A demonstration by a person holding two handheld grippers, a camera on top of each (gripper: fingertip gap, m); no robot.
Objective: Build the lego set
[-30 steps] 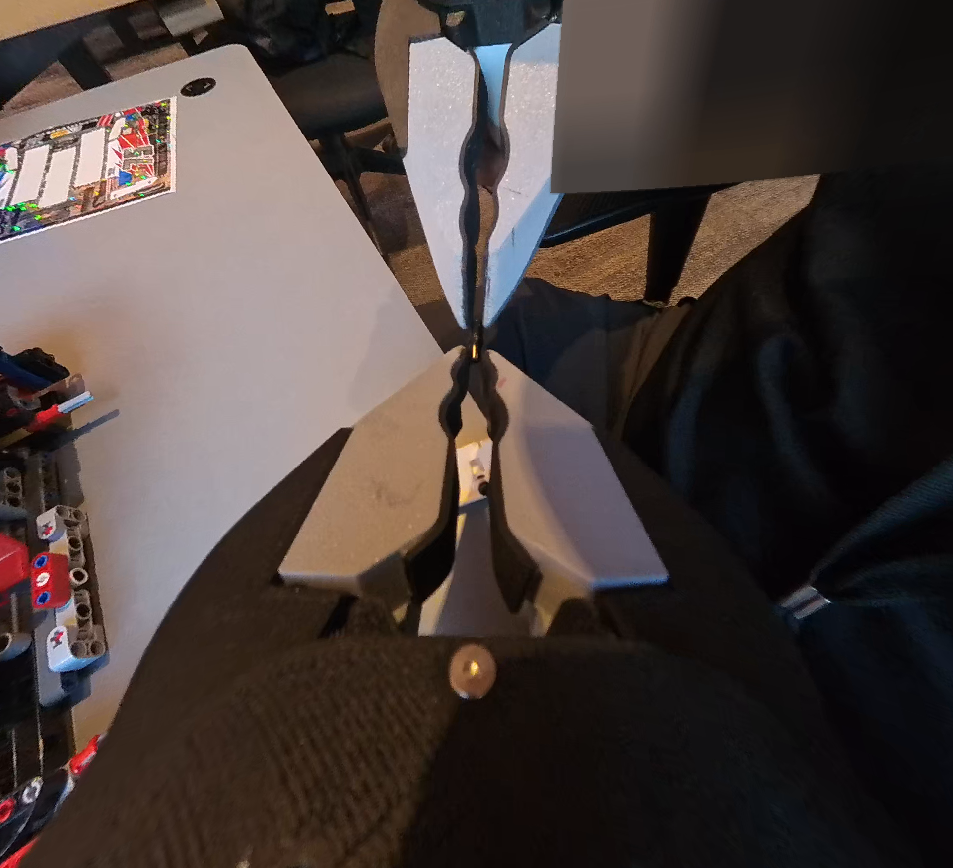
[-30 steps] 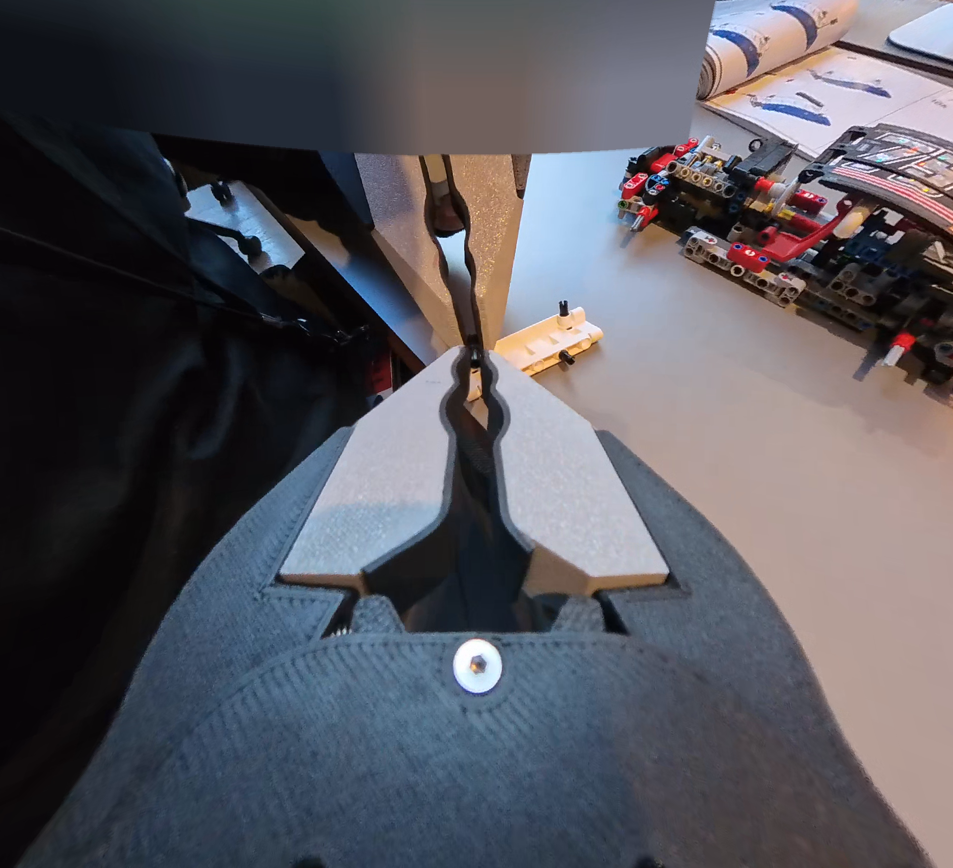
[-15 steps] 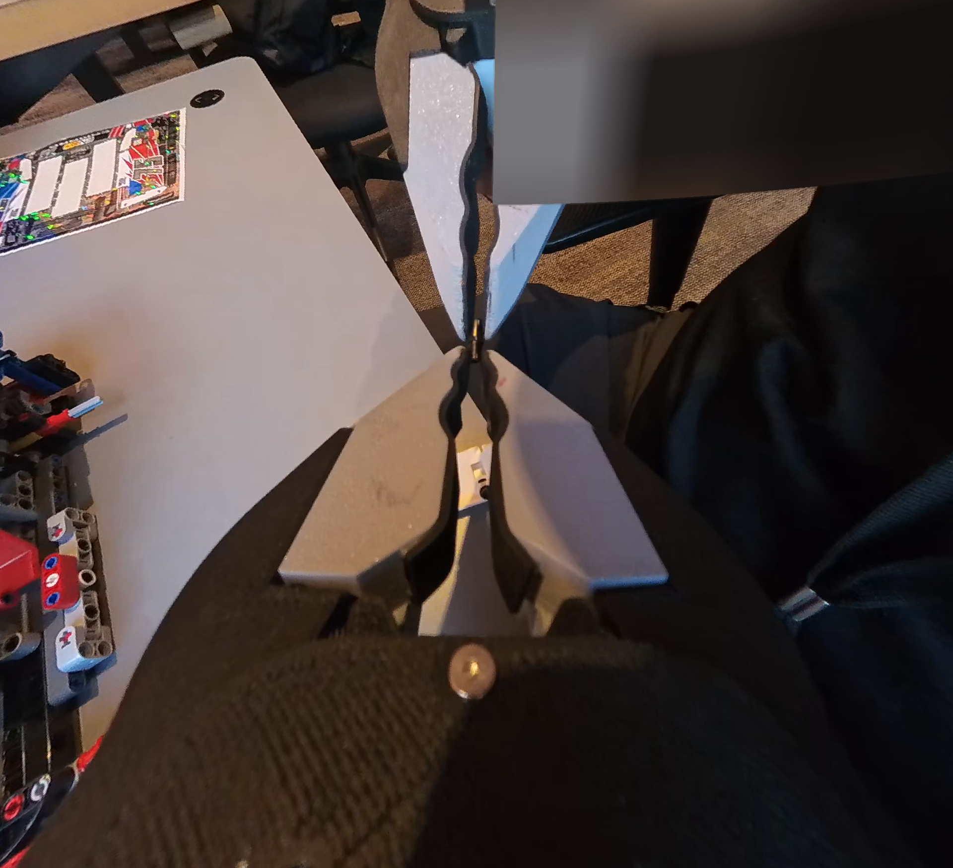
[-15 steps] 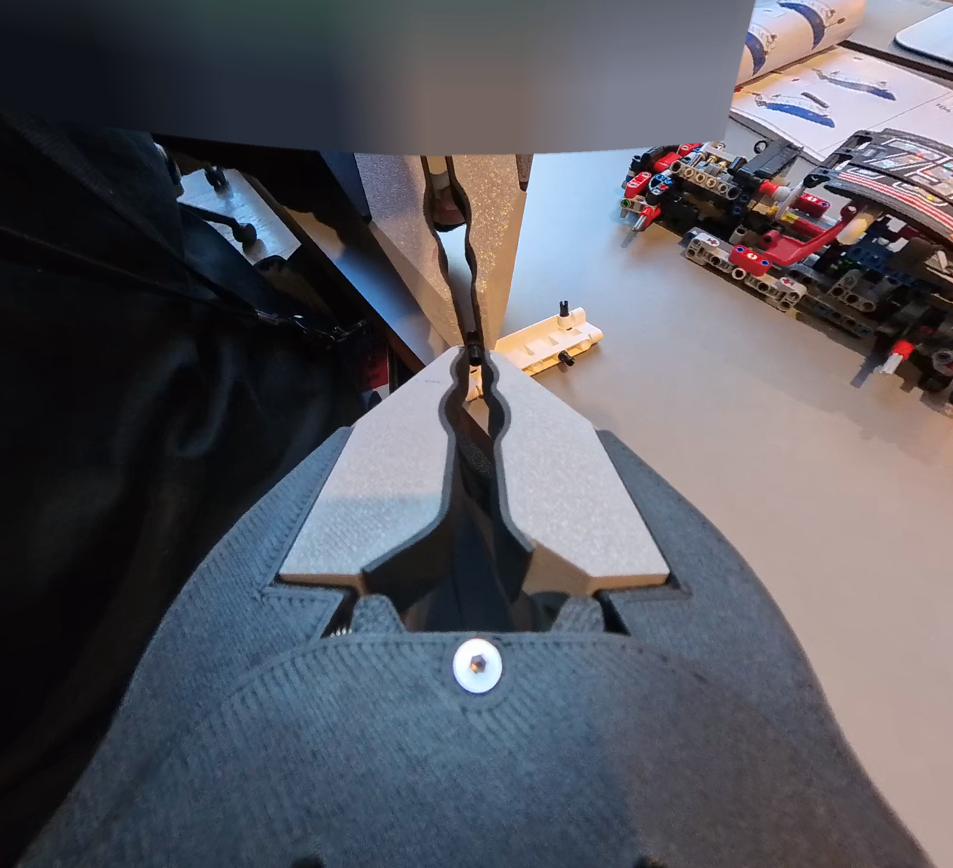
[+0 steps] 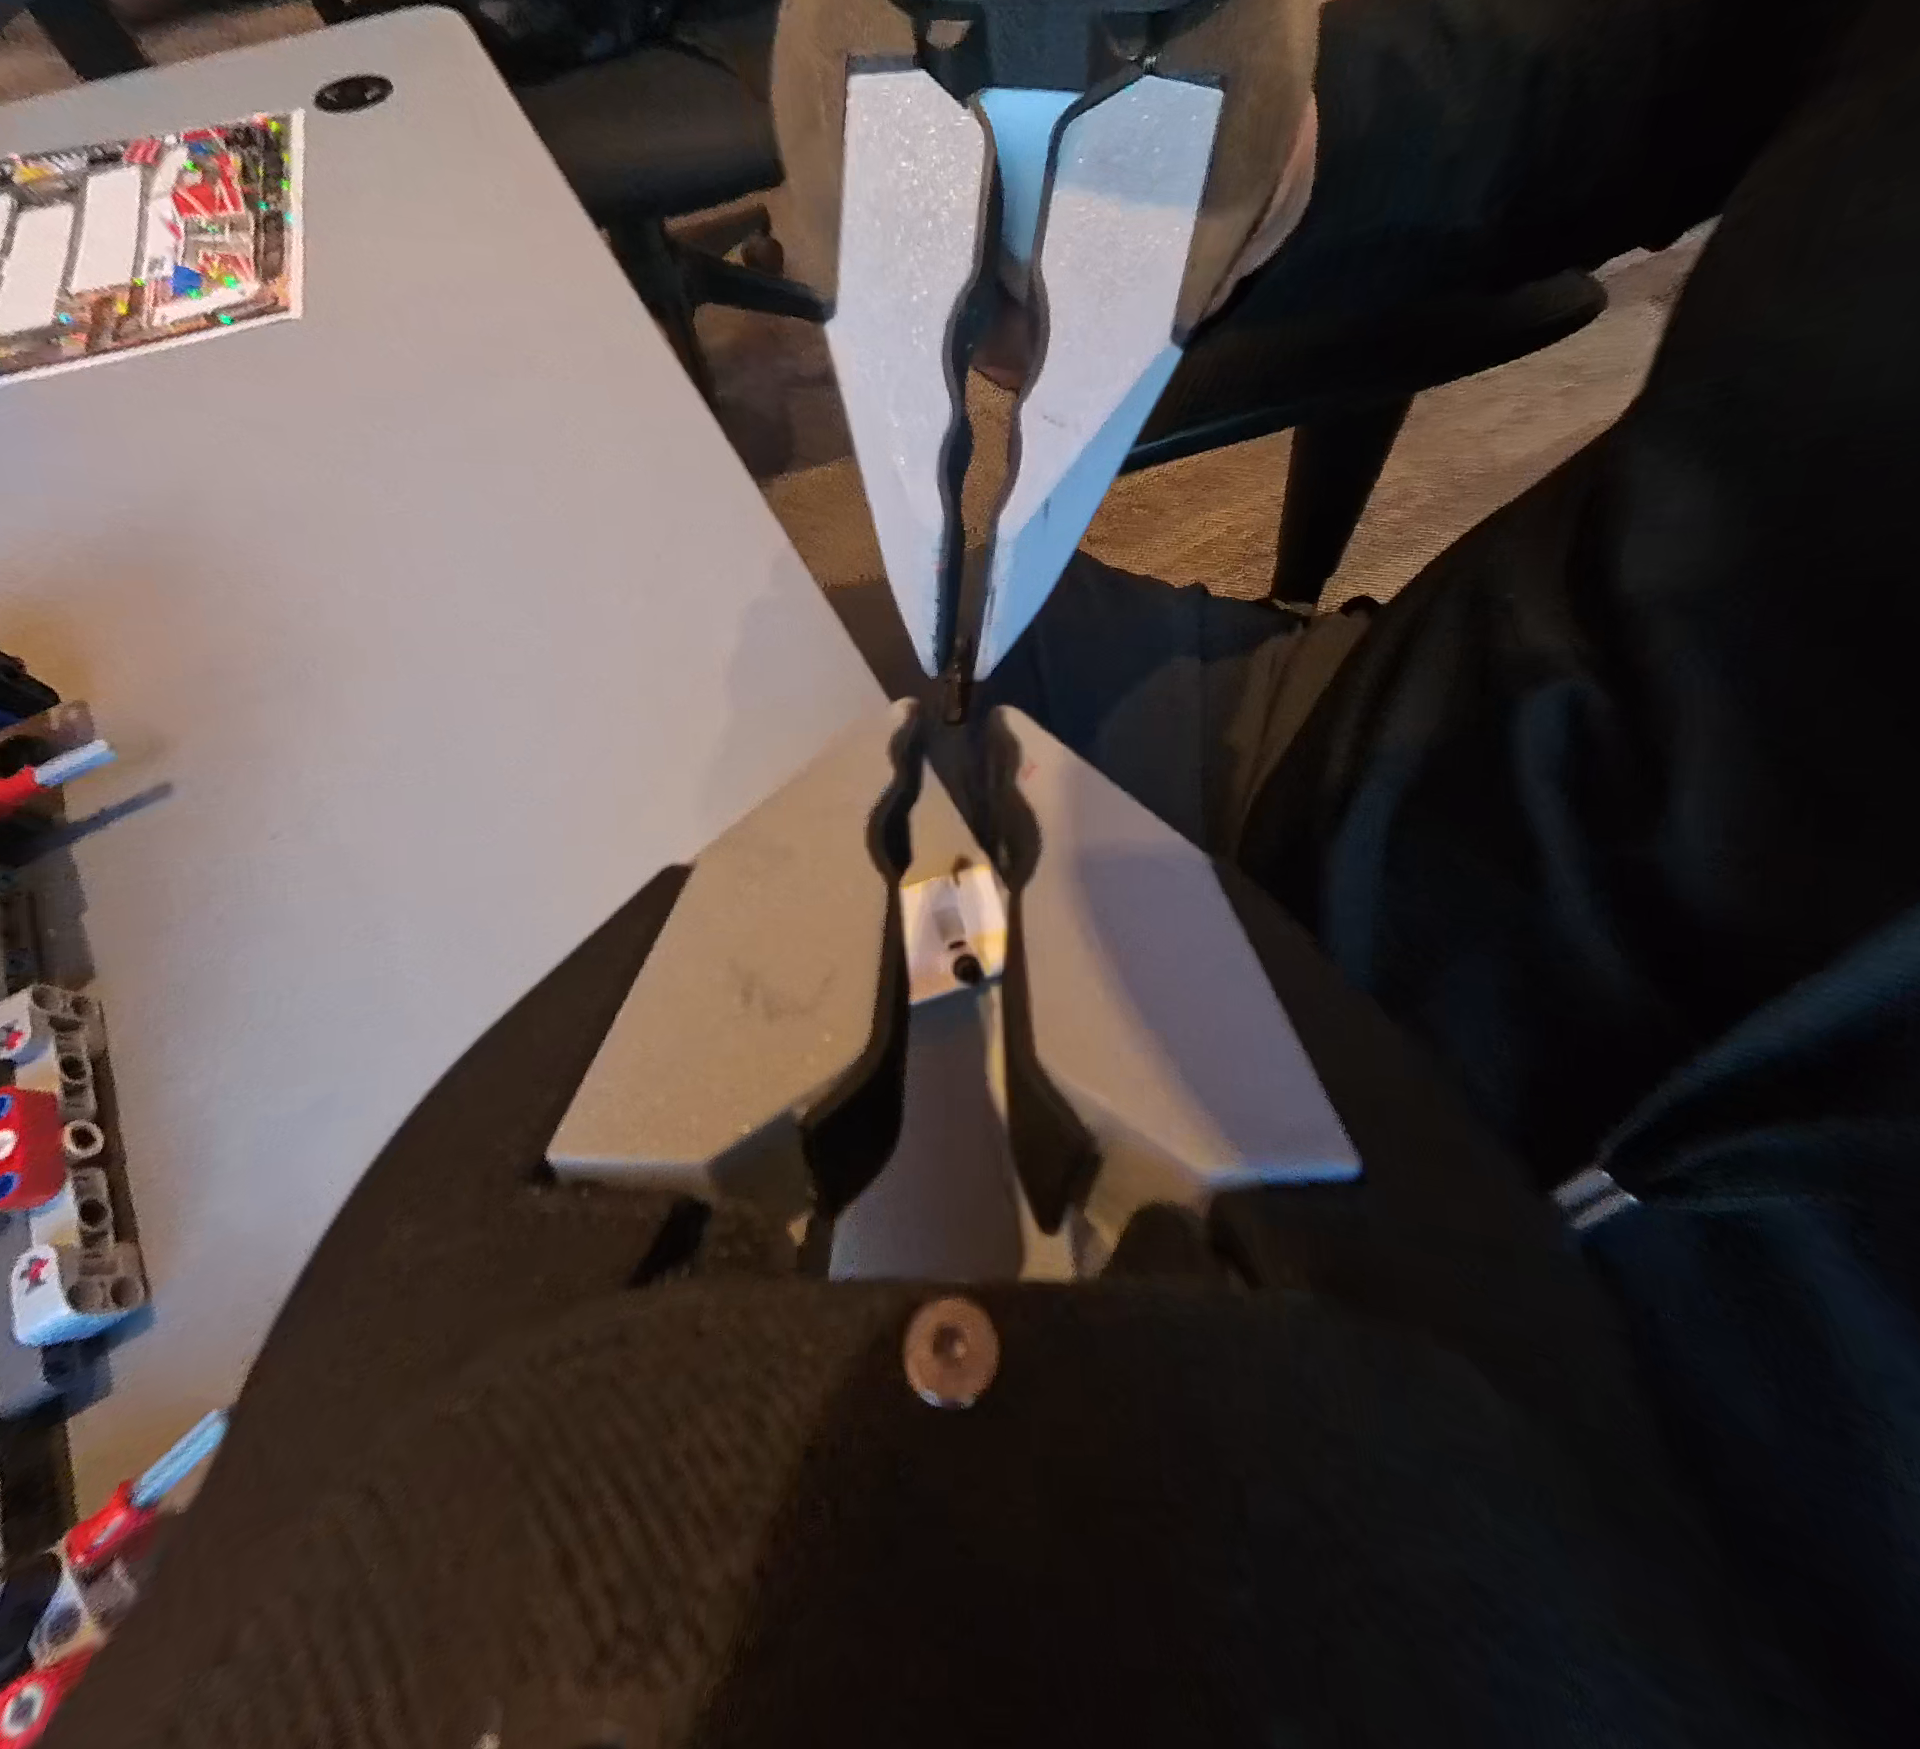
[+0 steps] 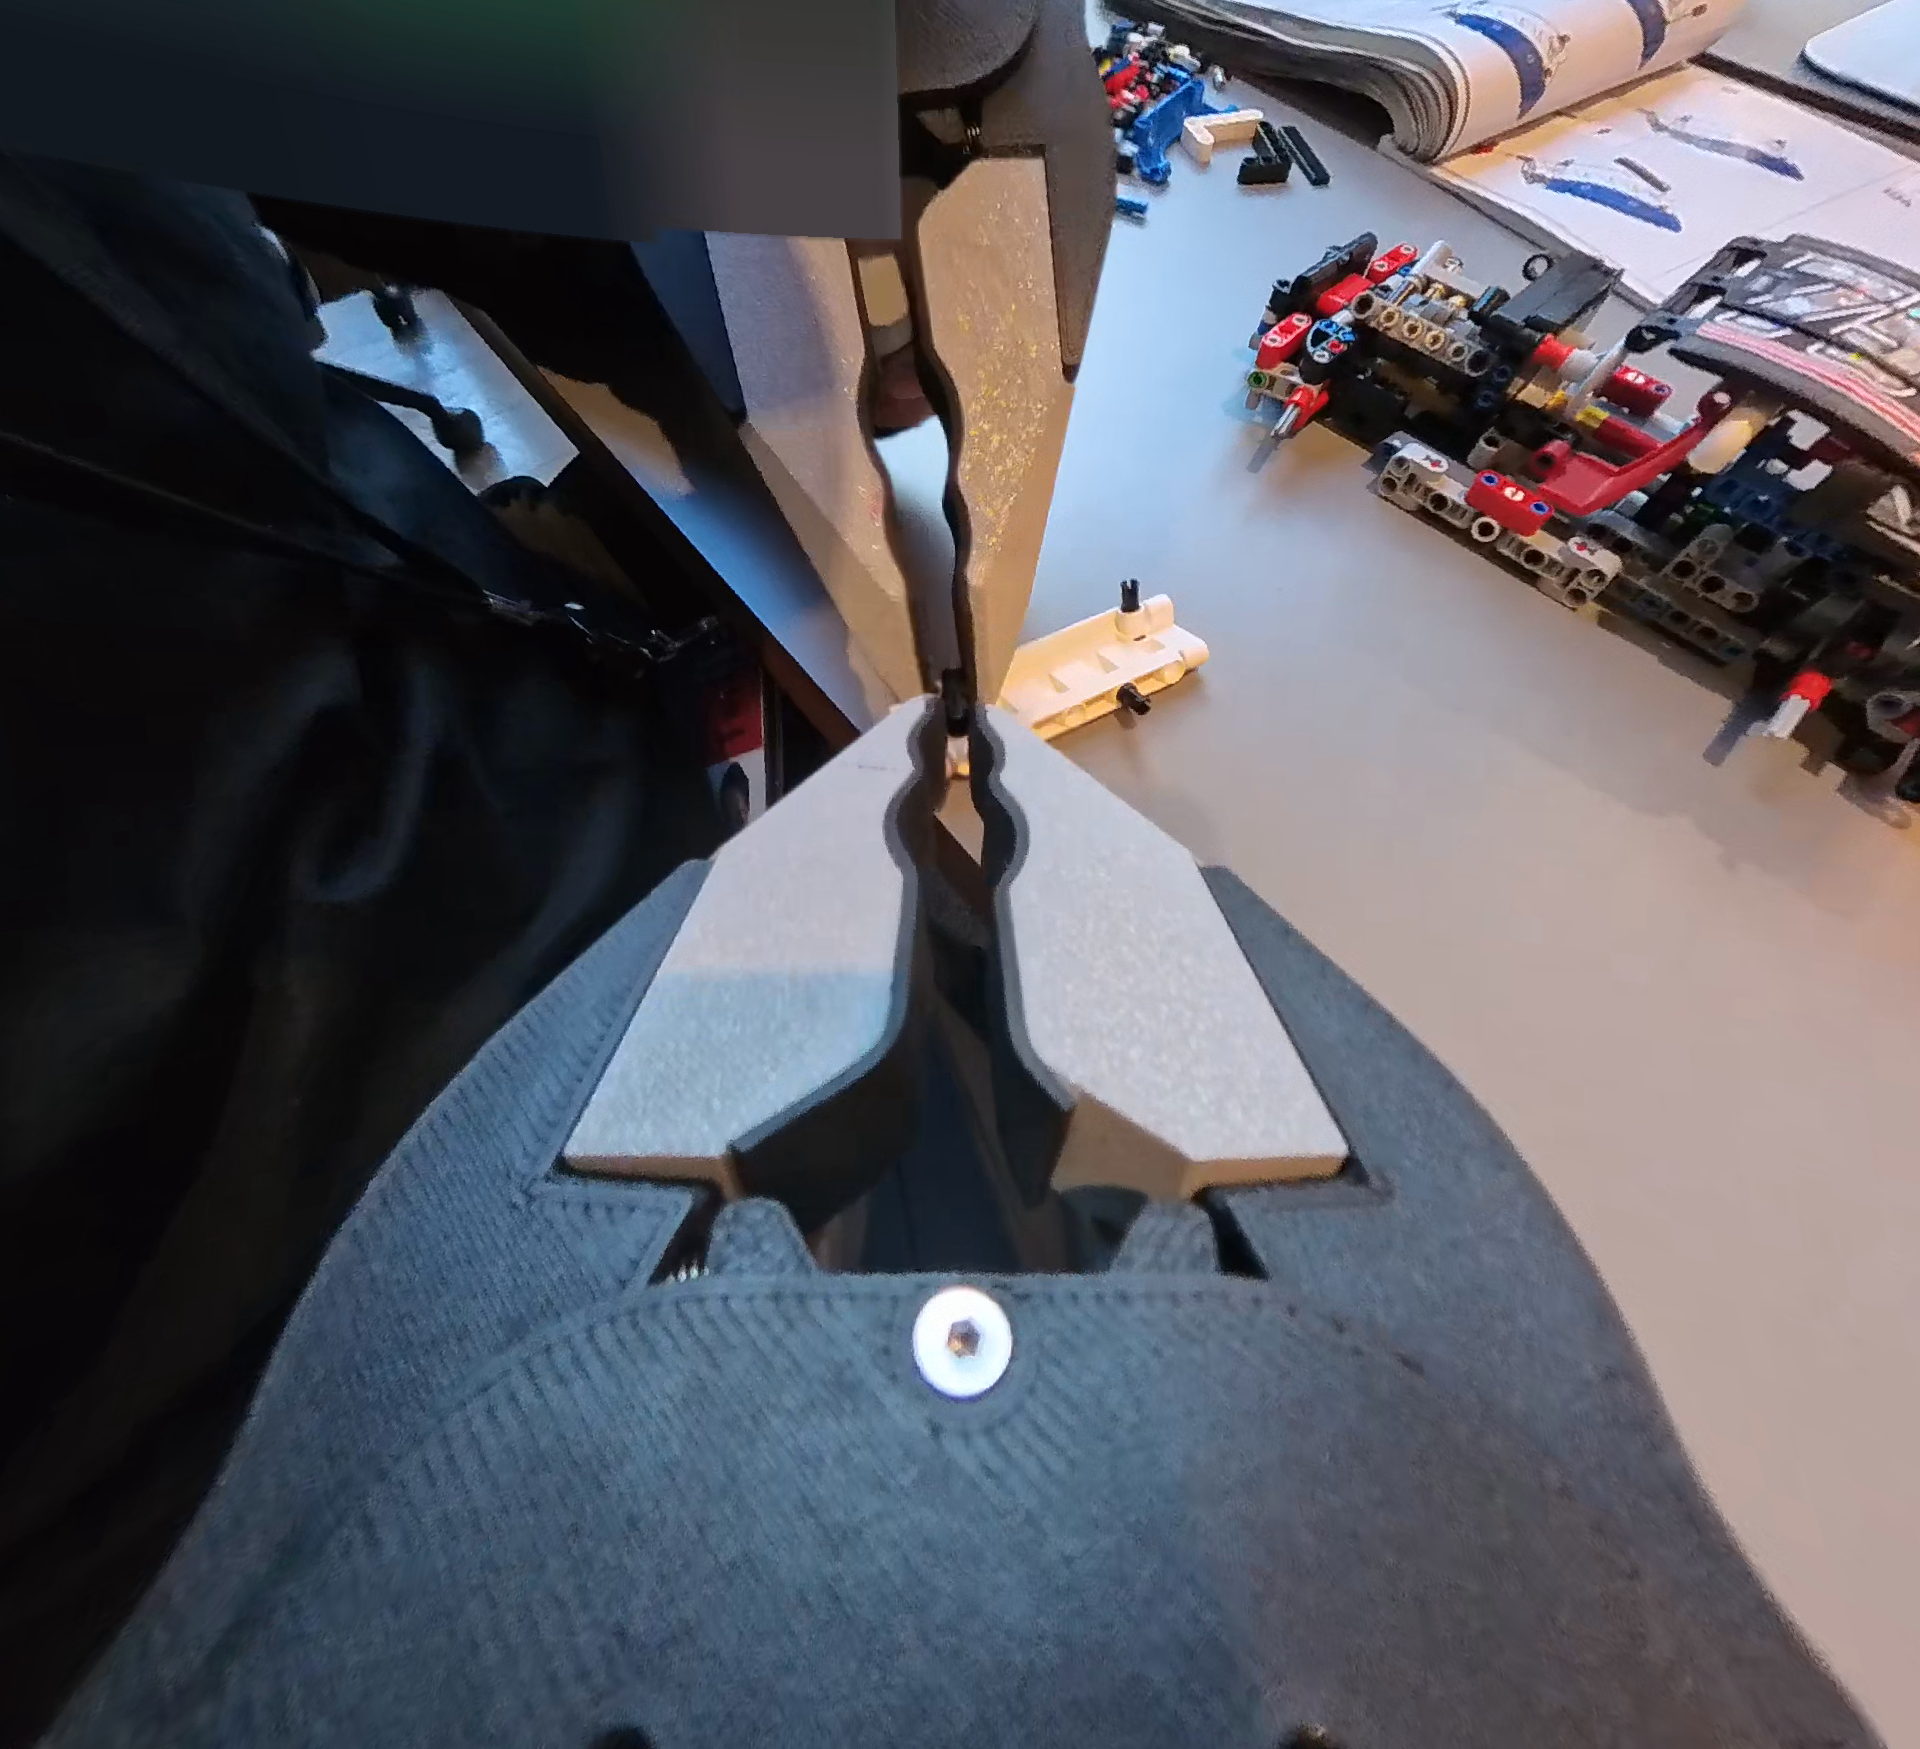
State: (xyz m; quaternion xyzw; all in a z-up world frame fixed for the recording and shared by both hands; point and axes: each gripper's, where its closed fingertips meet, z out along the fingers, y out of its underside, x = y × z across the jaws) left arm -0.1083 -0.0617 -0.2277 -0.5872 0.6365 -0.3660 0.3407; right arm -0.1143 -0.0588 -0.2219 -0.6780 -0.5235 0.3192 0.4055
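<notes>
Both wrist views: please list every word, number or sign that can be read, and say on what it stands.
Nothing is clear enough to read.
Sticker sheet on the table: coloured print, too small.
Folded instruction booklet: blue drawings, writing too small.
Open instruction page: print too small.
Printed panel on the lego model: markings blurred.

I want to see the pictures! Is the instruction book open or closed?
Open: the instruction book has its pages rolled back, with a printed page lying flat.
</notes>
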